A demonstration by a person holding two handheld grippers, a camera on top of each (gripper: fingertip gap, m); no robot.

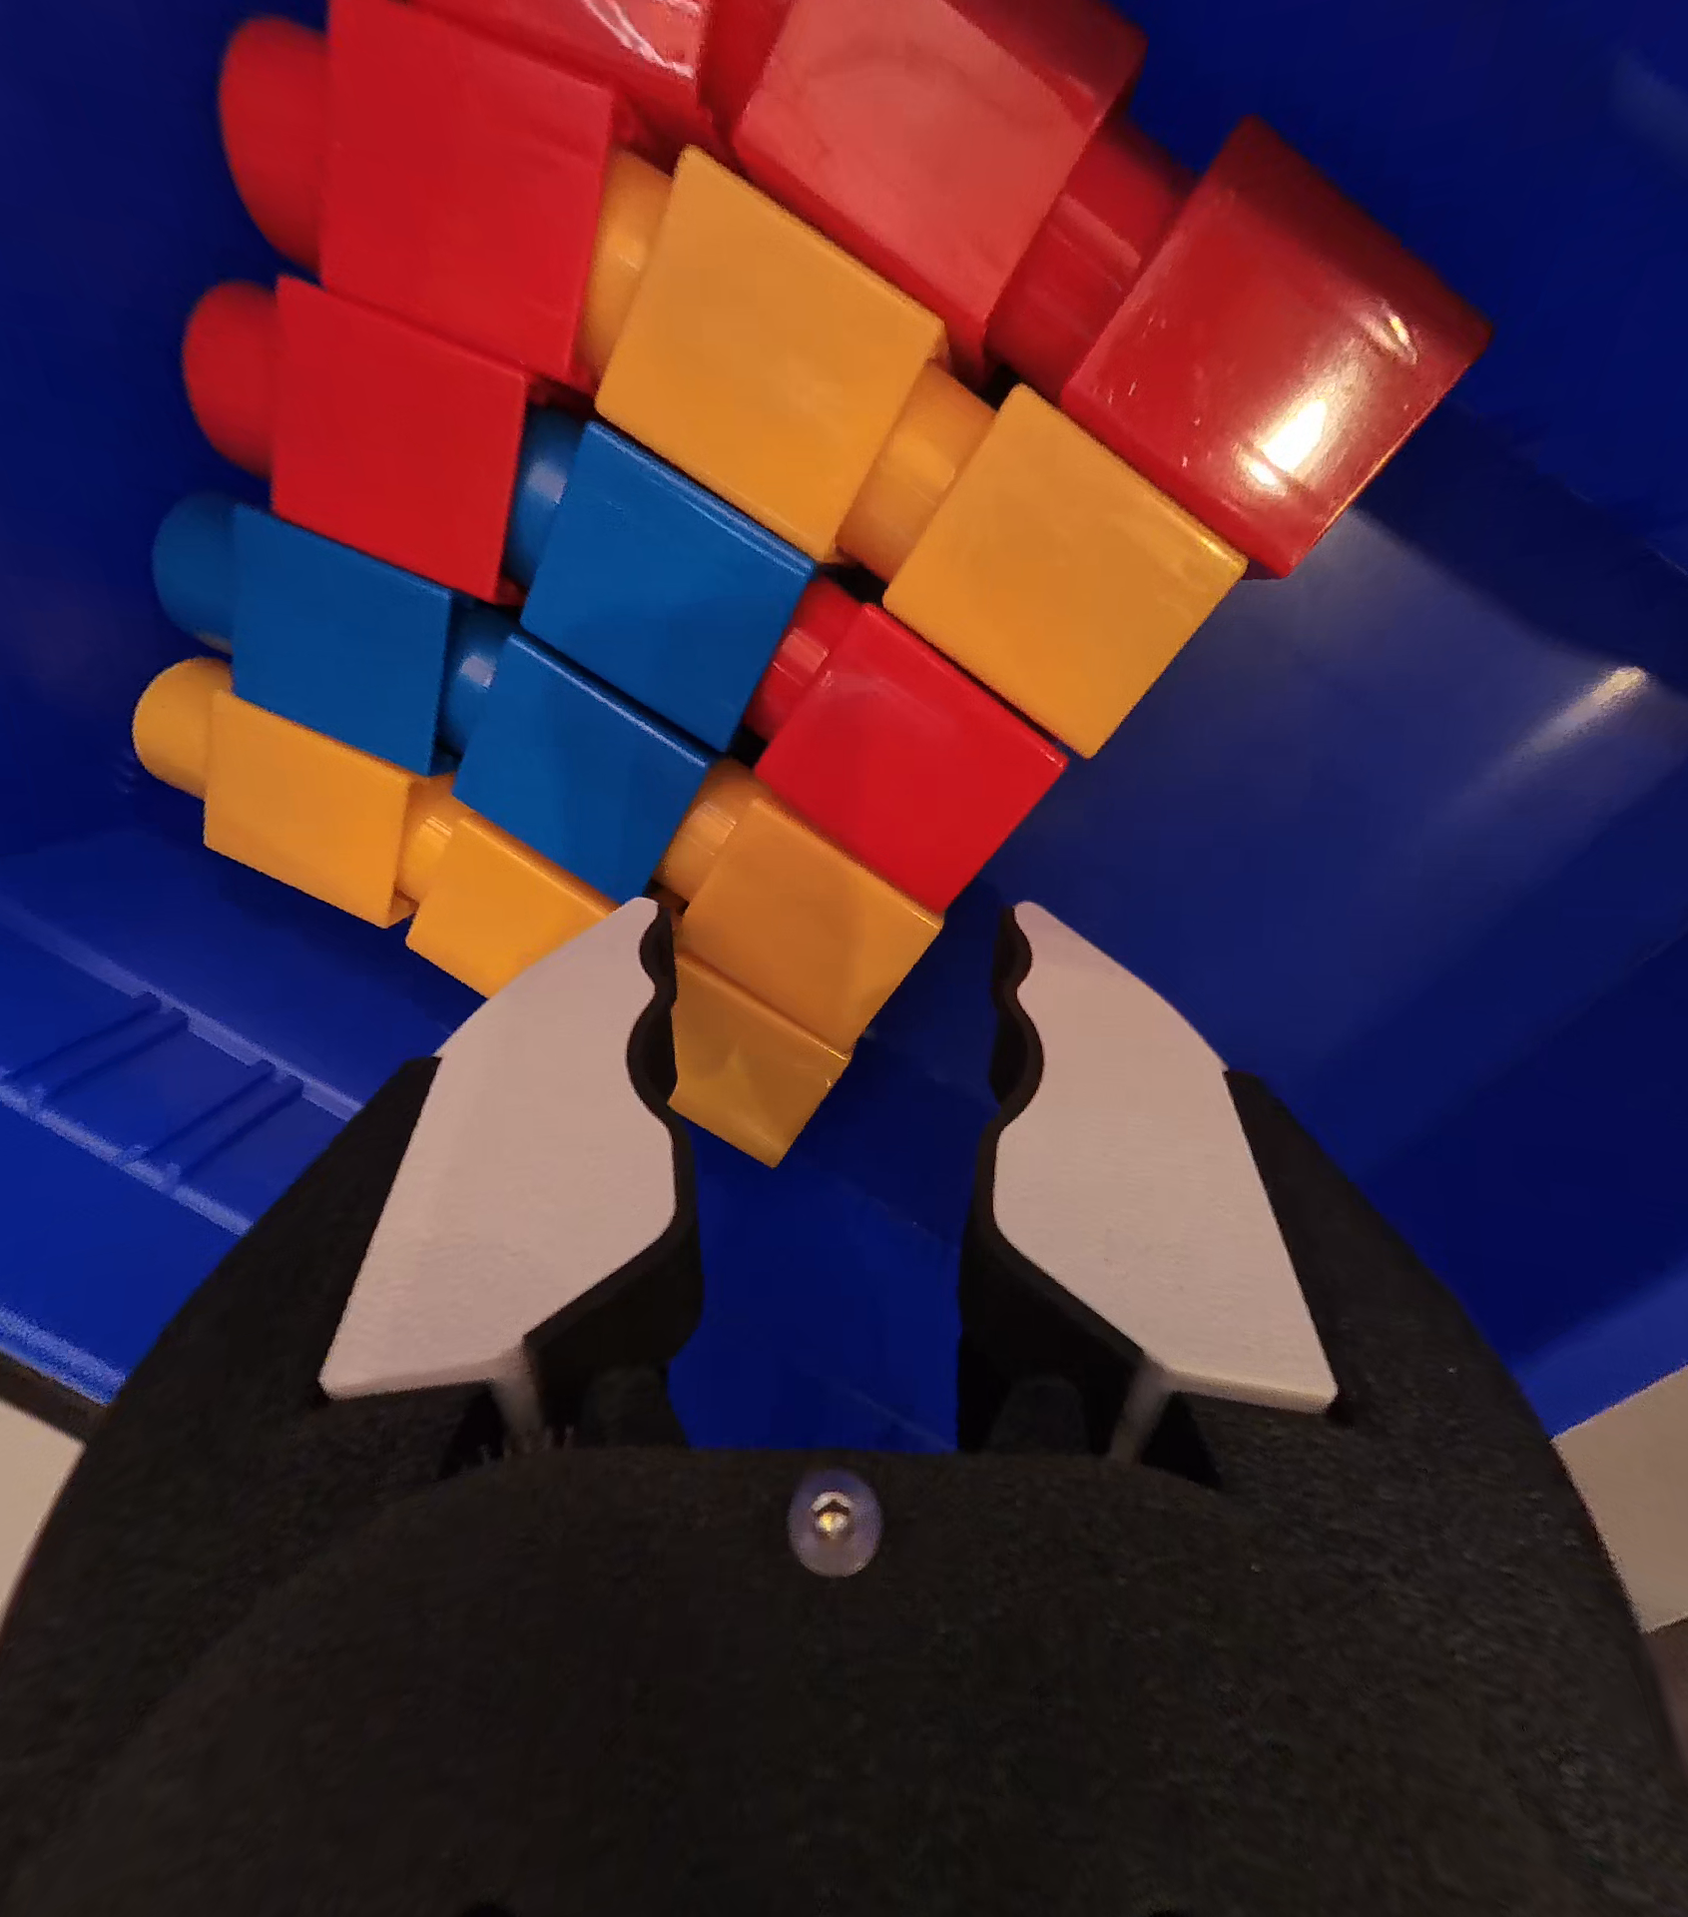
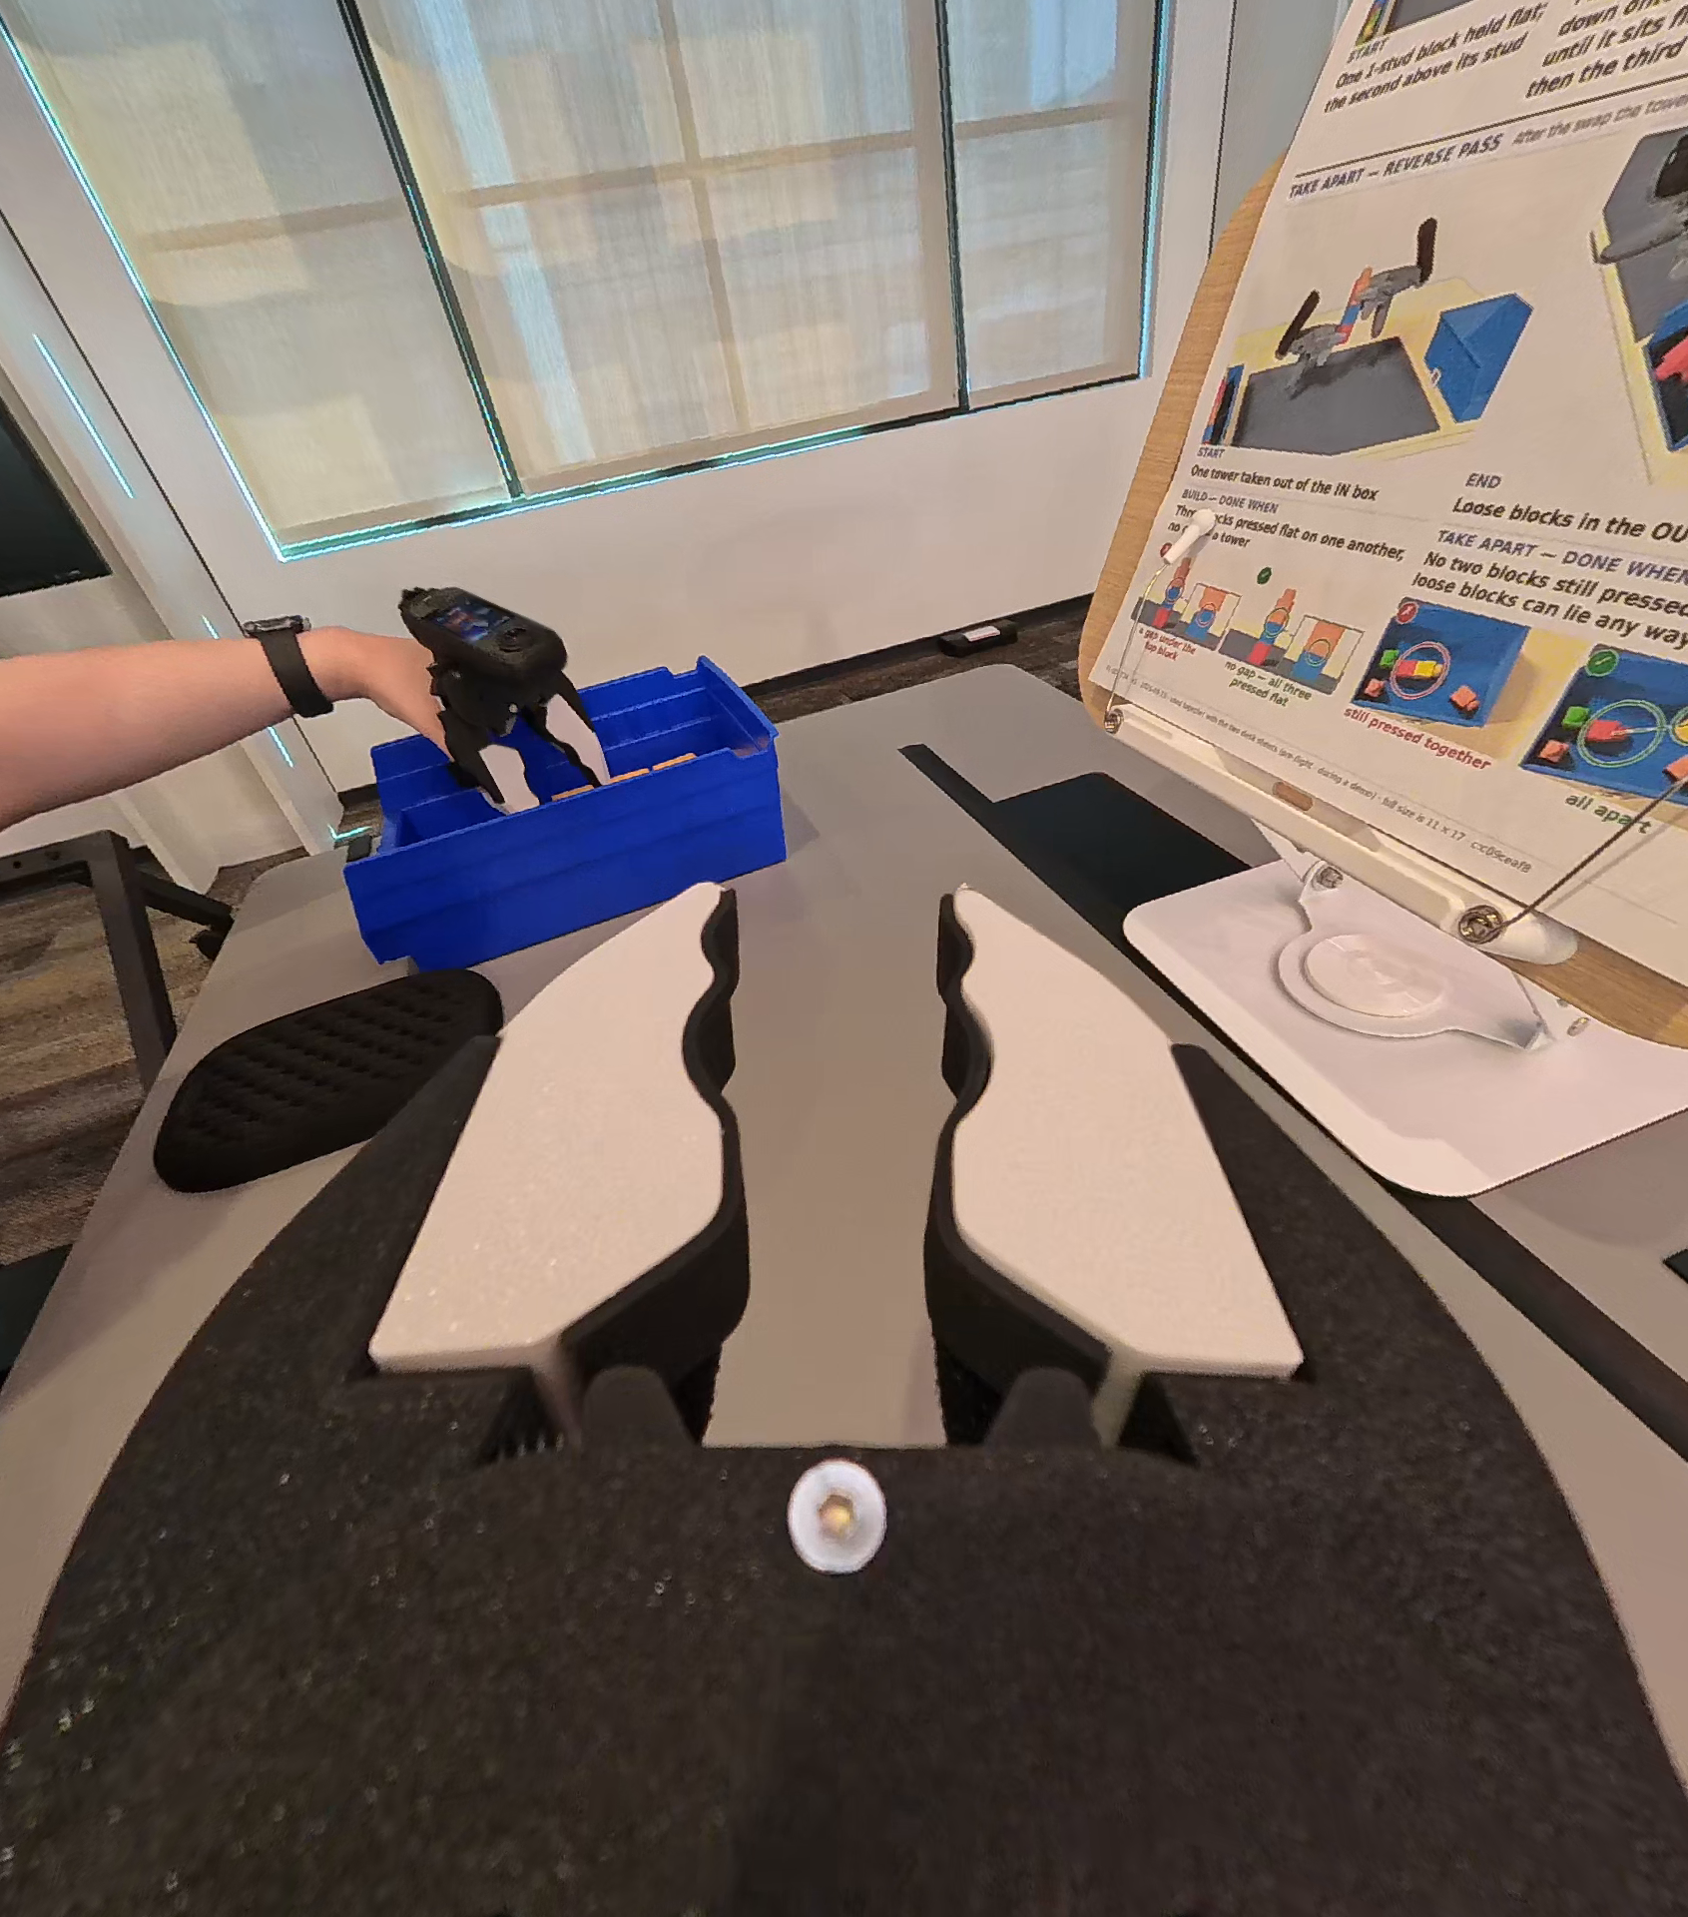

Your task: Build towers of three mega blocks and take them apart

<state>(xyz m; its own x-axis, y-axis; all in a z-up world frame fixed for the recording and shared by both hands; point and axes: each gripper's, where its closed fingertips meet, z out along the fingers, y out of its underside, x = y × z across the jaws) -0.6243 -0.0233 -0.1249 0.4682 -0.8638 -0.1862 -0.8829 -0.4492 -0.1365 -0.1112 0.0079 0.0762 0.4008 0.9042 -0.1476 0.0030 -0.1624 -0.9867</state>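
Several three-block towers of red, yellow and blue mega blocks [image 1: 663,581] lie on their sides, packed side by side in the blue bin [image 1: 1441,934]. My left gripper [image 1: 834,923] is open inside the bin. The nearest tower's end, a yellow block [image 1: 788,996], sits between its fingers against the left finger [image 1: 549,1120], with a gap to the right one. In the right wrist view the left gripper [image 2: 554,788] reaches down into the blue bin [image 2: 570,861], held by a person's hand. My right gripper [image 2: 839,903] is open and empty above the grey table [image 2: 839,809].
A black oval pad [image 2: 321,1068] lies in front of the bin. A printed instruction sheet [image 2: 1503,467] on a white stand [image 2: 1410,1048] fills the right side. A black mat [image 2: 1109,840] lies beyond it. The person's forearm [image 2: 93,716] comes in from the left.
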